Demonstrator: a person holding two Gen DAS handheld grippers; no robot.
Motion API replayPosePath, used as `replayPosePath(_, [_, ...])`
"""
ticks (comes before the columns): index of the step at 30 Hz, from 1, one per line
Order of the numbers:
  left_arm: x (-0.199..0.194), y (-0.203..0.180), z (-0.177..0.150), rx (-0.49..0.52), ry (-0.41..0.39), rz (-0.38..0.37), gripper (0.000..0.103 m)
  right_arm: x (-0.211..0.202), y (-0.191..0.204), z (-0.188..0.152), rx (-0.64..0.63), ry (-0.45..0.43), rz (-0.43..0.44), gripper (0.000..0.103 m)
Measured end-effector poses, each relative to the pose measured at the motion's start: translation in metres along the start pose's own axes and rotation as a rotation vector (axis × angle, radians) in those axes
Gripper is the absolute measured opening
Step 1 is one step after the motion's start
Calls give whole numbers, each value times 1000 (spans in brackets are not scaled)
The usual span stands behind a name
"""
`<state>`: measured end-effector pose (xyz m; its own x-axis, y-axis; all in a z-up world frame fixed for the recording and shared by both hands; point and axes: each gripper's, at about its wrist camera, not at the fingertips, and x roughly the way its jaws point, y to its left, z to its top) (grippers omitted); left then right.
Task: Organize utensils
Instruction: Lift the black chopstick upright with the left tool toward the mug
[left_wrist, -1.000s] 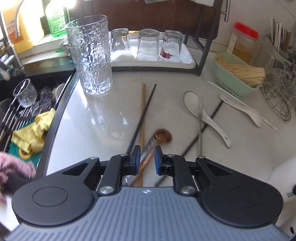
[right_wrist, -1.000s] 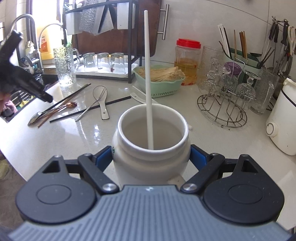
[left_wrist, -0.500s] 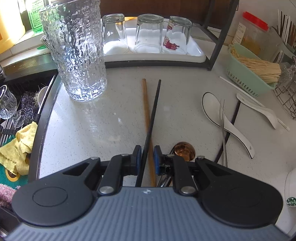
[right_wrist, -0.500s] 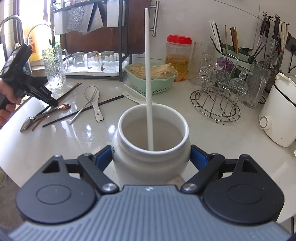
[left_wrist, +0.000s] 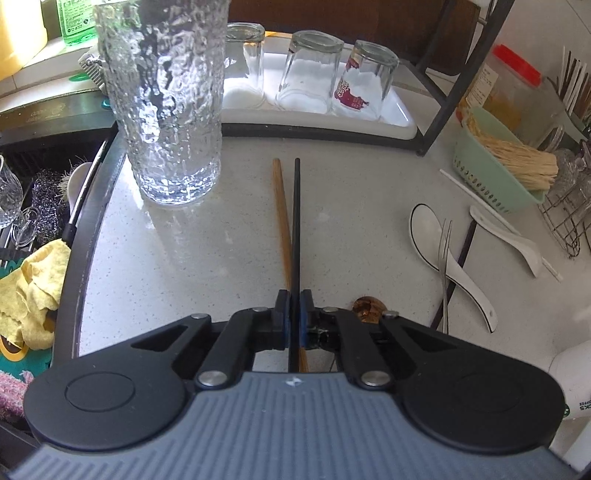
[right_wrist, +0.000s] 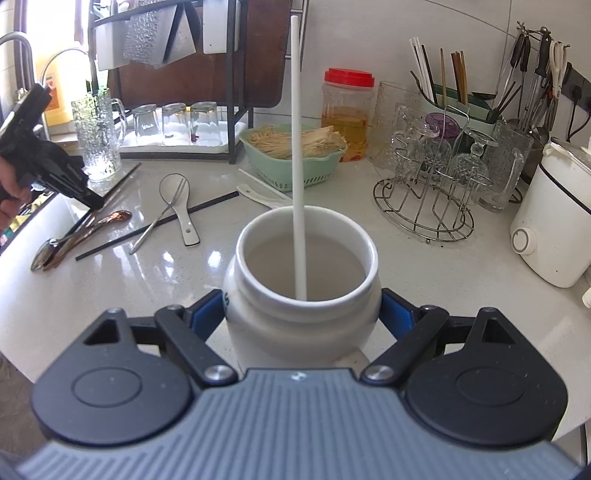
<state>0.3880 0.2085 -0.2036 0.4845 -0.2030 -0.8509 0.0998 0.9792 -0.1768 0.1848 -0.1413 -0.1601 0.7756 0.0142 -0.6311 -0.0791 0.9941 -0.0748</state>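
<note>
On a speckled white kitchen desk (left_wrist: 192, 266), the left gripper (left_wrist: 292, 314) bears down on a black chopstick (left_wrist: 296, 221), its jaws closing with the thin stick caught between the blue pads (left_wrist: 283, 314). The chopstick runs straight away from the gripper toward a rack of upturned glasses (left_wrist: 310, 74). A wooden chopstick (left_wrist: 281, 218) lies just beside it on the left and crosses beneath it near the jaws. A tall textured glass (left_wrist: 166, 99) stands to the left of both, near the sink edge (left_wrist: 85, 206).

To the right of the gripper lie a copper-coloured spoon (left_wrist: 369, 309), largely hidden behind the jaw linkage, a white ceramic spoon (left_wrist: 428, 232) with a slim metal fork (left_wrist: 445, 258) resting across it, a second black chopstick (left_wrist: 466, 243) and another white spoon (left_wrist: 506, 236).

The right gripper (right_wrist: 303, 314) holds a white ceramic jar (right_wrist: 303, 314), jaws pressed against its sides. A single white chopstick (right_wrist: 297, 147) stands in the jar, leaning against the near rim. From the right wrist view, the person's hand (right_wrist: 9, 192) steers the left gripper at the far left, with a silver spoon (right_wrist: 46, 251) lying below it. A green basket (right_wrist: 291, 166) of pale sticks and a wire glass stand (right_wrist: 424, 199) sit further back.
</note>
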Motion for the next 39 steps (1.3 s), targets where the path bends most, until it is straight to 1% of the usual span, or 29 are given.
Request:
replayPosePath(2, [-6,1,0,-8,-6,-4,6,0,1,0,3,1,-4,91])
replayPosePath(8, [-31,-2,2,-16,-75,-25,6,1,3,0,8,-6,-16,91])
replayPosePath(15, [-44,-5,5,-18,-120,-35,6,1,4,-1,11,-11,-25,91])
replayPosePath(20, [-55,-15,8,2,-157,-61,6,1,5,-2,15,-15,-29,91])
replayPosePath(26, [-77,-38,2,0,-219,-79,6,1,5,-1,15,-9,-29,91])
replayPosePath(28, [-87,-50,0,15,-244,-69,6,1,5,-1,18,-13,-28,91])
replayPosePath(34, [-120,-87,4,5,-320,-109,6,1,5,-2,24,-18,-29,91])
replayPosePath(39, [-158,-122,12,38,-410,-151,6,1,4,-3,23,-21,-27,91])
